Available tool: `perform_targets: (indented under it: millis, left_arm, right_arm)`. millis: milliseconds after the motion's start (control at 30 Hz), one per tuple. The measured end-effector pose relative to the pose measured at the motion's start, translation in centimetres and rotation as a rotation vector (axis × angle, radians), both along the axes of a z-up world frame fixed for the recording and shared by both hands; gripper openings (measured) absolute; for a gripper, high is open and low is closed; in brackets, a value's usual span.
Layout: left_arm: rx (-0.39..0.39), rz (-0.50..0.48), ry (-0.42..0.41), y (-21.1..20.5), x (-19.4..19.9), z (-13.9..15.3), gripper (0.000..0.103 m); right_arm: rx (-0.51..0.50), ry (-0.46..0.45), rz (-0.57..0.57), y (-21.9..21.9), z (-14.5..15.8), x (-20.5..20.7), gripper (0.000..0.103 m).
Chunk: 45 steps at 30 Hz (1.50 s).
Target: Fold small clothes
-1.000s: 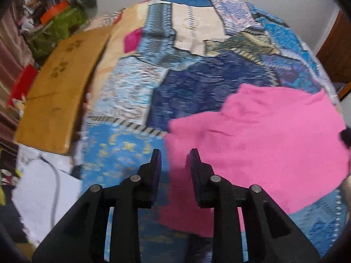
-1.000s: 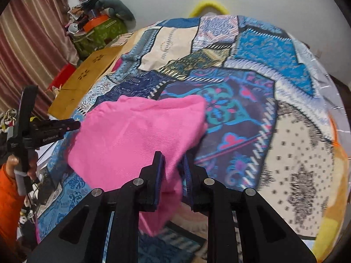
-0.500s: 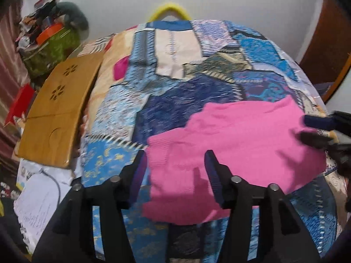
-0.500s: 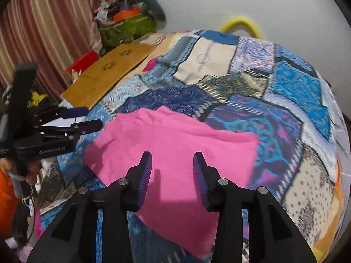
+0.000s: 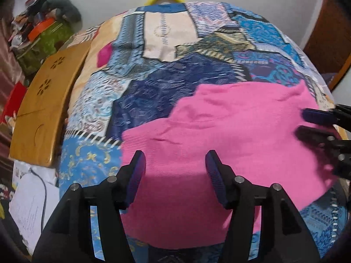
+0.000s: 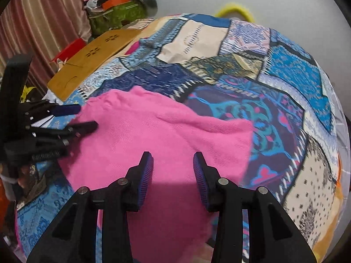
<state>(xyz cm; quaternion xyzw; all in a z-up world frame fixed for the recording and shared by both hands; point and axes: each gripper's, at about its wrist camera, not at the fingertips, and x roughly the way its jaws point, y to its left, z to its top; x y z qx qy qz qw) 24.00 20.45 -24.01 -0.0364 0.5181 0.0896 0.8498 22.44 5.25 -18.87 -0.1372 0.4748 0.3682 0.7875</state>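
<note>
Pink cloth (image 5: pixel 230 135) lies spread flat at the quilt's (image 5: pixel 171 83) near edge, likely laid out for folding. Left gripper (image 5: pixel 174 171) and right gripper (image 6: pixel 172 171) hover over it, jaws wide apart, holding nothing.

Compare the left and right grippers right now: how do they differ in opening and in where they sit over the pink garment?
The left gripper is spread wider than the right gripper, though both are open. The left gripper is over the pink garment at its left side, near the wooden board; the right gripper is over its right side, by the dark blue patch of the quilt. Both are empty, with pink cloth between the fingers.
</note>
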Motion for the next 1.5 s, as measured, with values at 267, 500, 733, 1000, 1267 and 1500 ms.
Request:
perform_targets:
  millis: [267,500,733,1000,1267,1500]
  left_arm:
    - [0.056,0.066,0.040,2.8,-2.8,-0.5,0.058]
    - [0.038,0.119,-0.041,3.4,-5.9,3.8,0.058]
    - [0.029,0.097,-0.245,1.0,-8.8,12.2,0.058]
    - [0.049,0.034,-0.526,-4.0,-13.7,22.1,0.058]
    - [0.076,-0.006,-0.741,-8.1,-19.5,27.3,0.058]
    - [0.101,0.042,-0.839,-9.3,-22.8,27.4,0.063]
  right_arm:
    - [-0.007,-0.011,-0.035,-2.7,0.6,-0.8,0.044]
    - [0.040,-0.051,-0.082,-4.8,4.0,-2.0,0.044]
    - [0.206,-0.167,-0.103,-6.5,11.1,-5.3,0.044]
    - [0.382,-0.352,-0.068,-7.4,18.6,-11.2,0.044]
    - [0.544,-0.495,-0.055,-8.8,23.2,-17.5,0.044]
    - [0.602,-0.525,-0.084,-9.6,23.6,-20.4,0.044]
